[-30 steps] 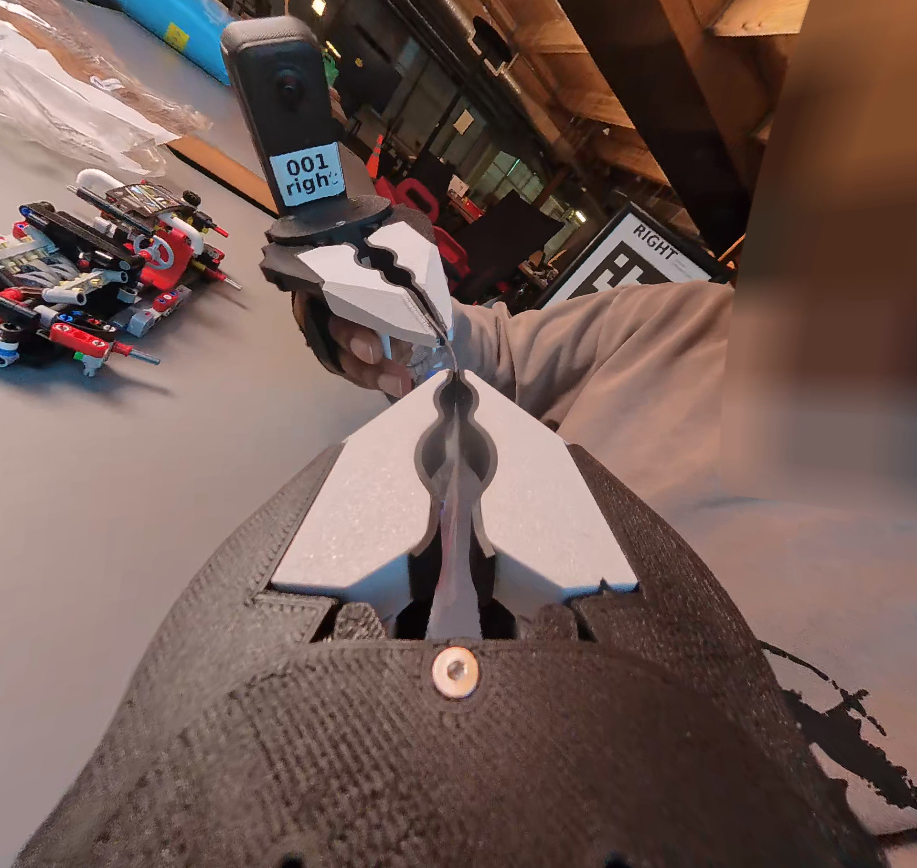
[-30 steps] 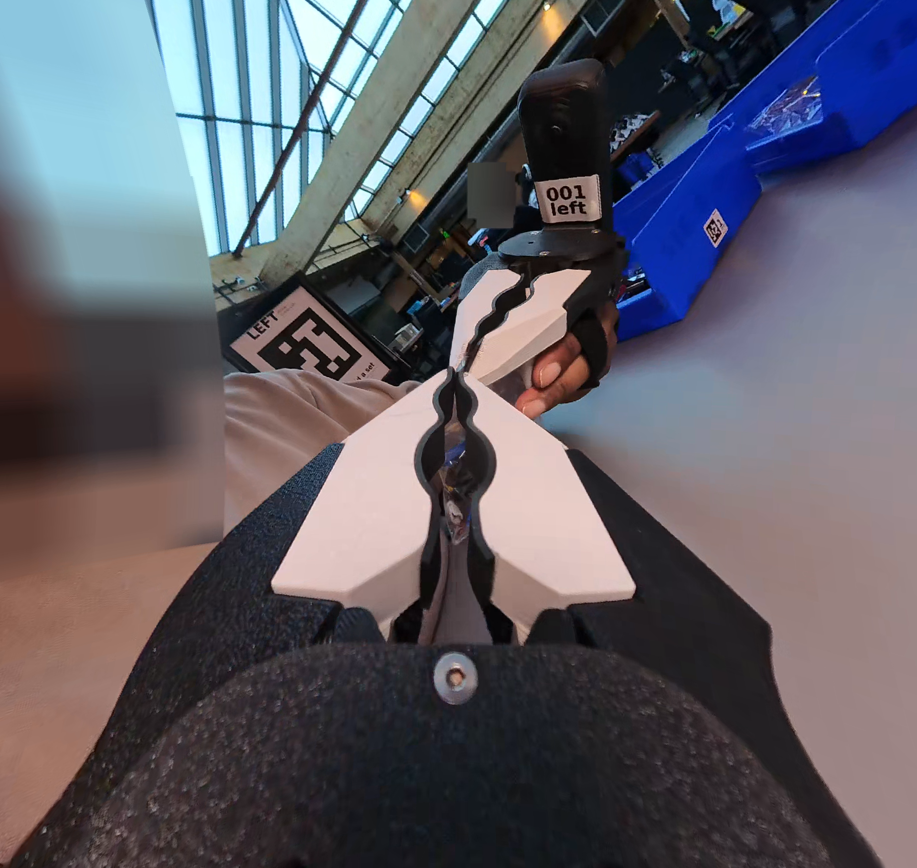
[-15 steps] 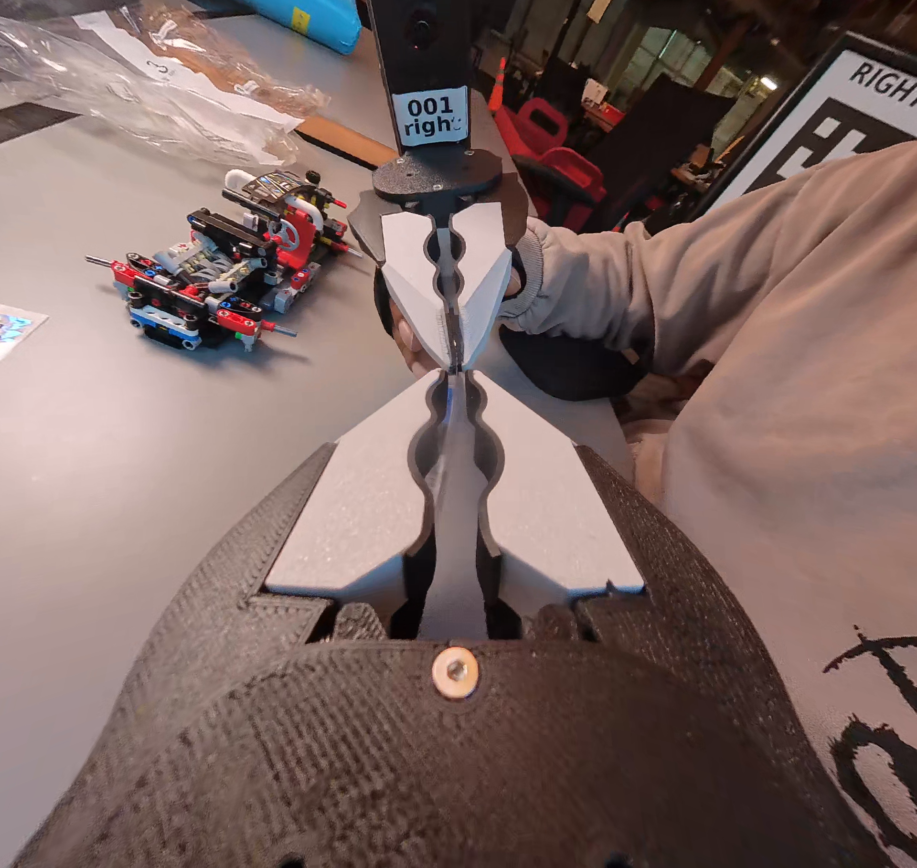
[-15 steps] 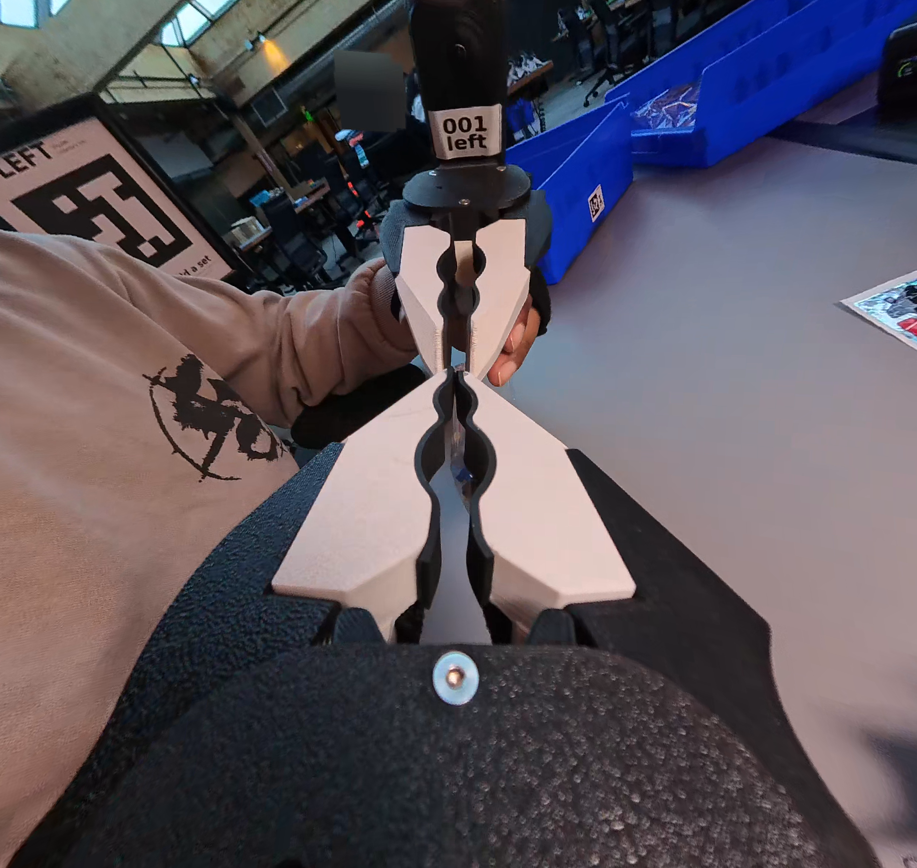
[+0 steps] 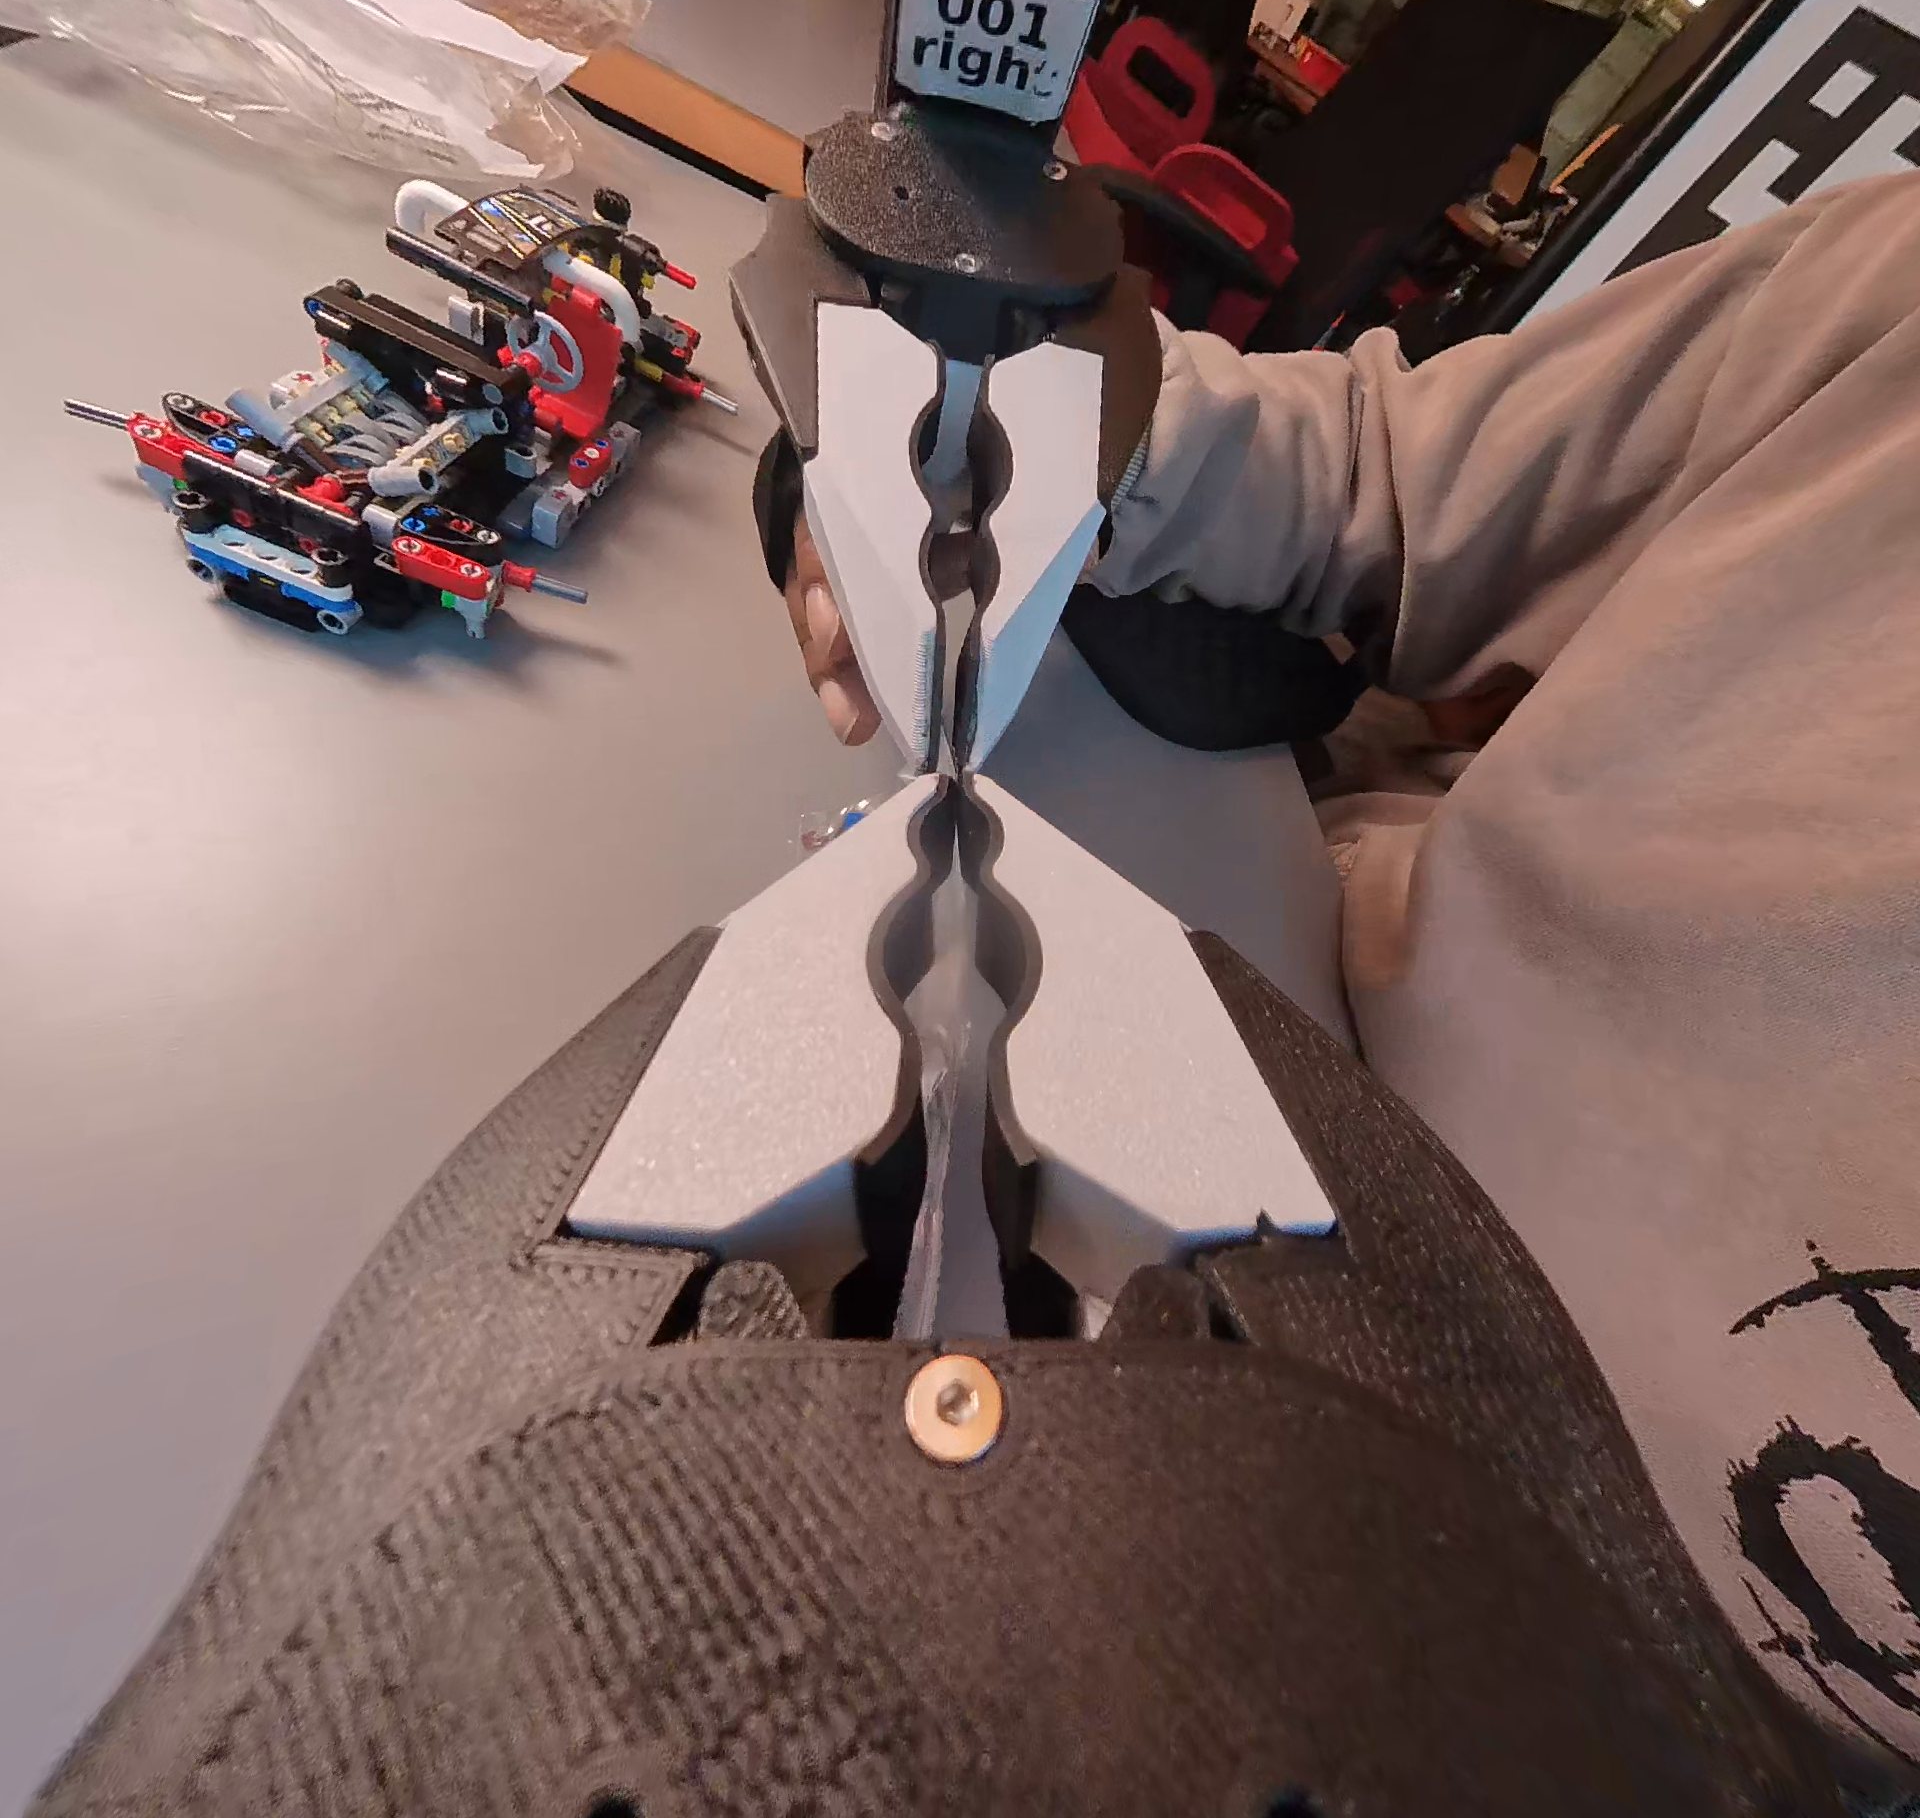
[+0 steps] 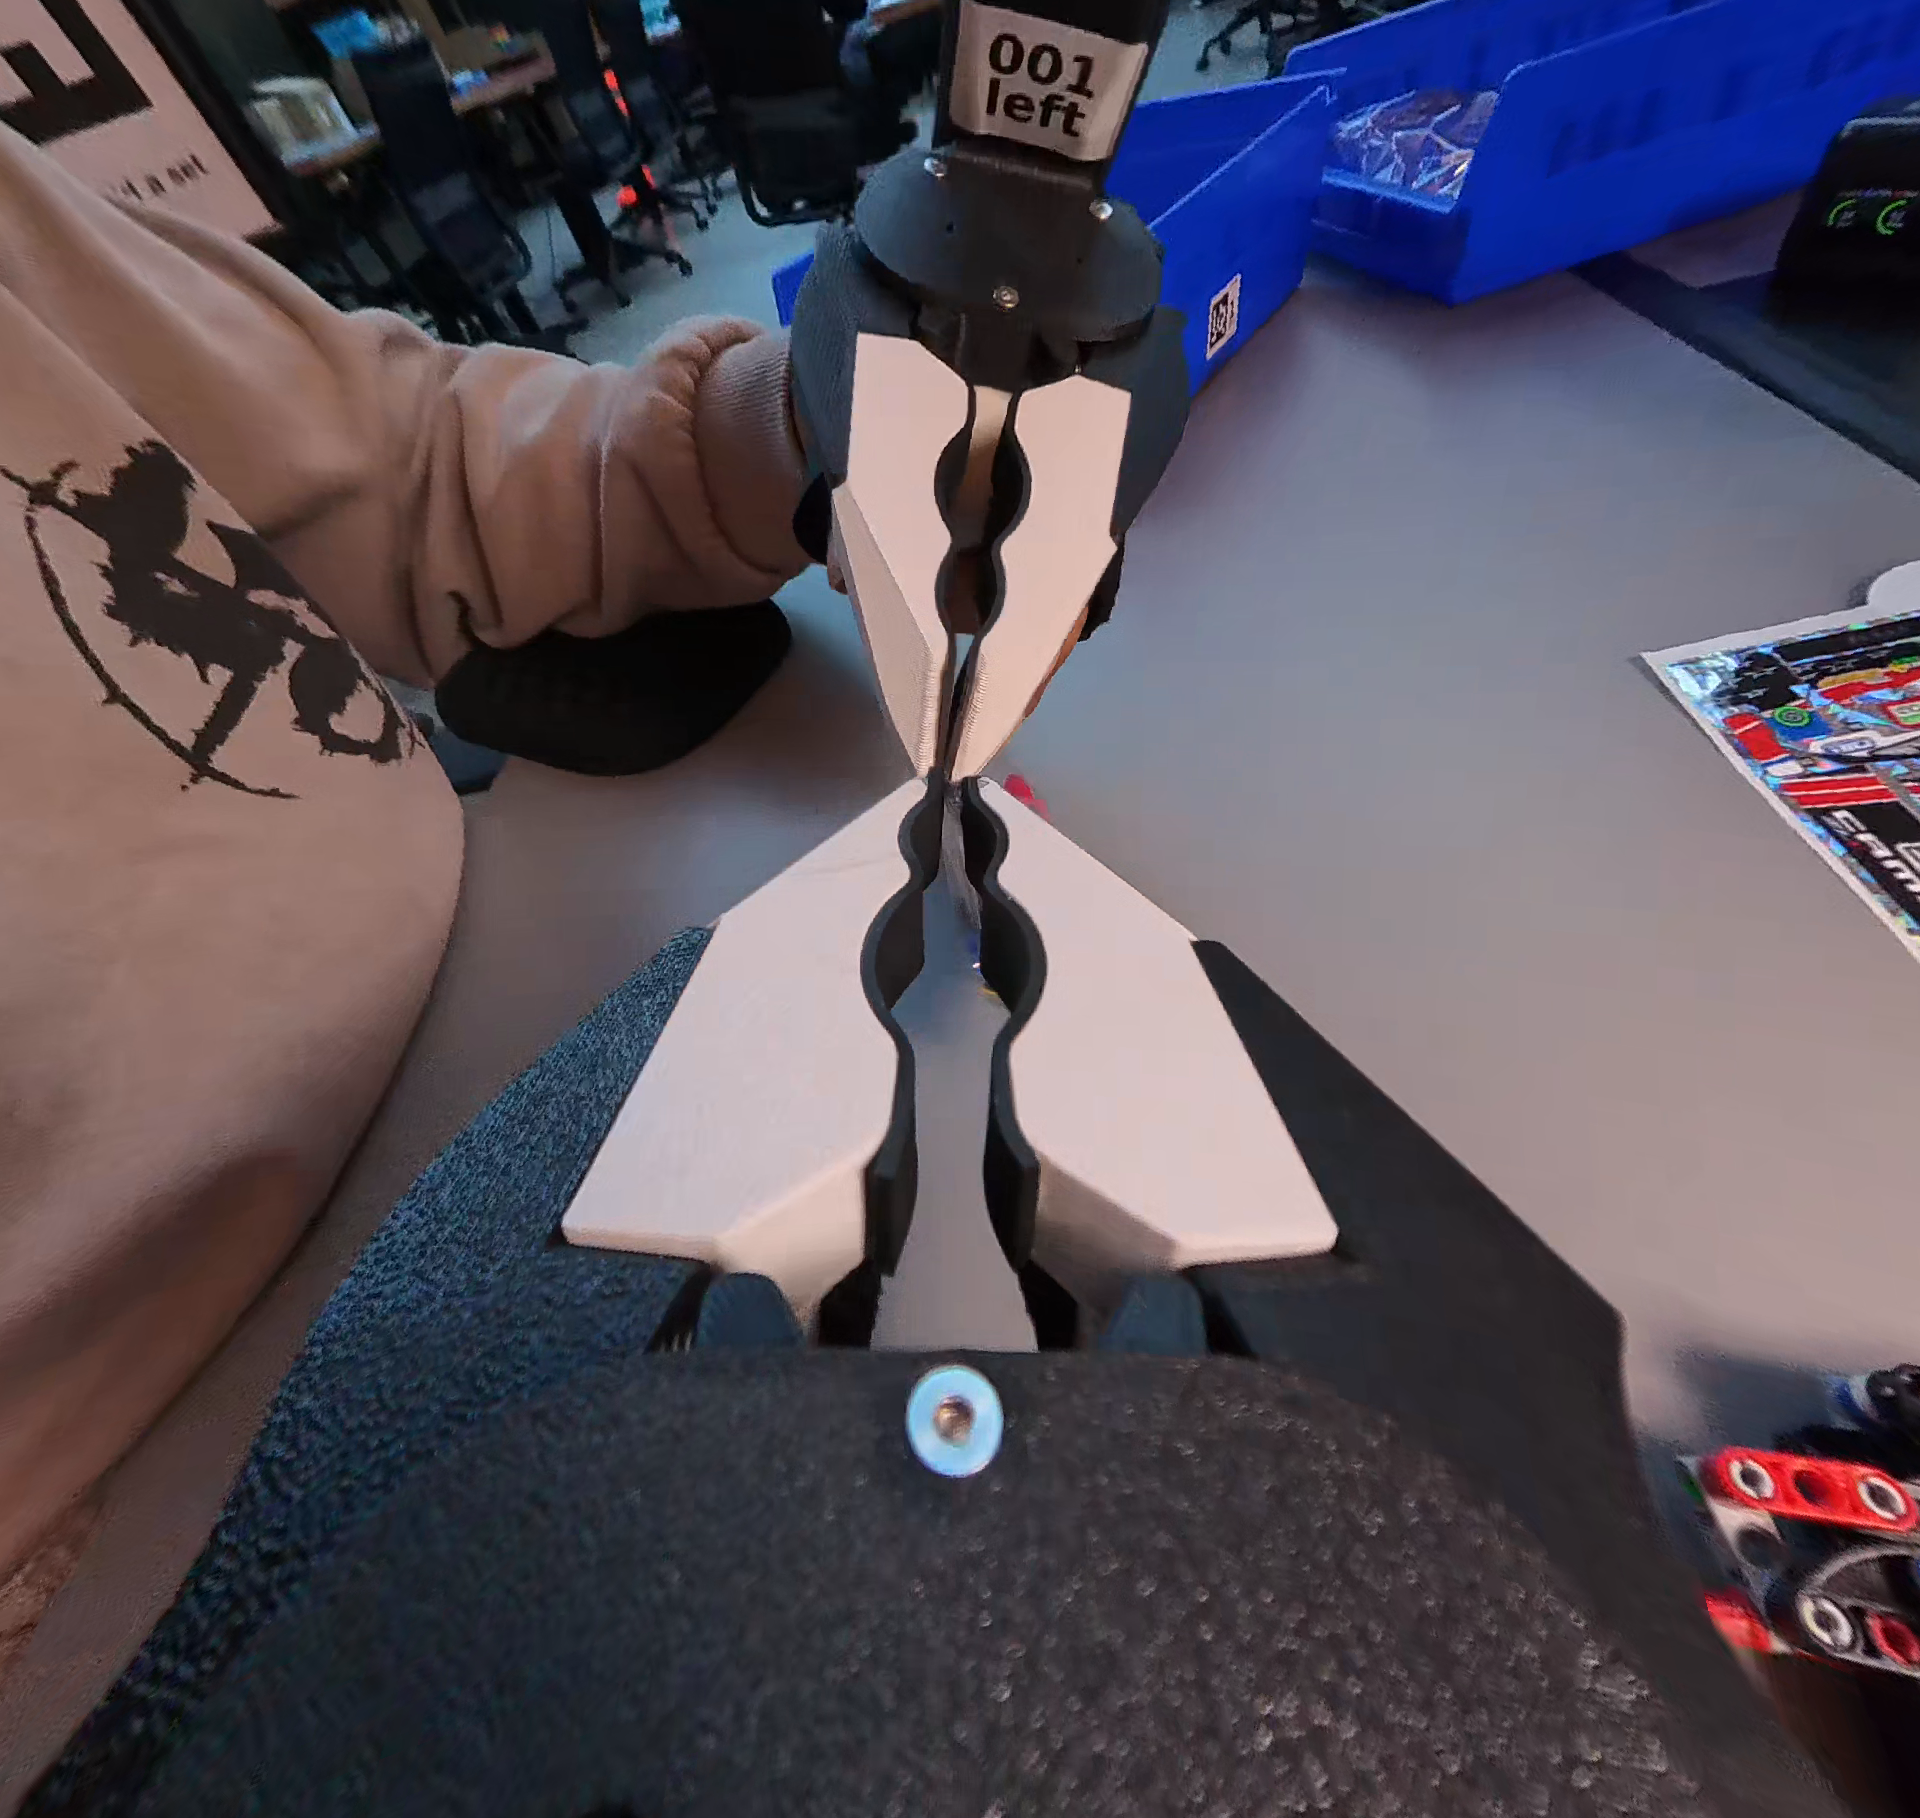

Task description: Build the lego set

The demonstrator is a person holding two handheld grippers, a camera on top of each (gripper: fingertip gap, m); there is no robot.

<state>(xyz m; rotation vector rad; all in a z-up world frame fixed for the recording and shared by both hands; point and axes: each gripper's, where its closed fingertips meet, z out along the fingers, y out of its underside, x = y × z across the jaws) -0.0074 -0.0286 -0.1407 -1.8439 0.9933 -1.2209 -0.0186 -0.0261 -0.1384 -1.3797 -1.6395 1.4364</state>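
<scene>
Left wrist view: our left gripper (image 5: 948, 800) sits at the centre of the frame, its white fingers pressed together on a thin clear plastic bag (image 5: 940, 1093) running back between them. Tip to tip against it, our right gripper (image 5: 943, 745) comes down from the top, also pinching the bag. In the upper left, the part-built lego car (image 5: 405, 418) rests on the grey table (image 5: 260, 937), with crumpled clear wrapping (image 5: 270, 43) beyond. In the right wrist view, a sticker sheet (image 6: 1829, 729) lies at the right edge and blue bins (image 6: 1558, 127) sit upper right.
</scene>
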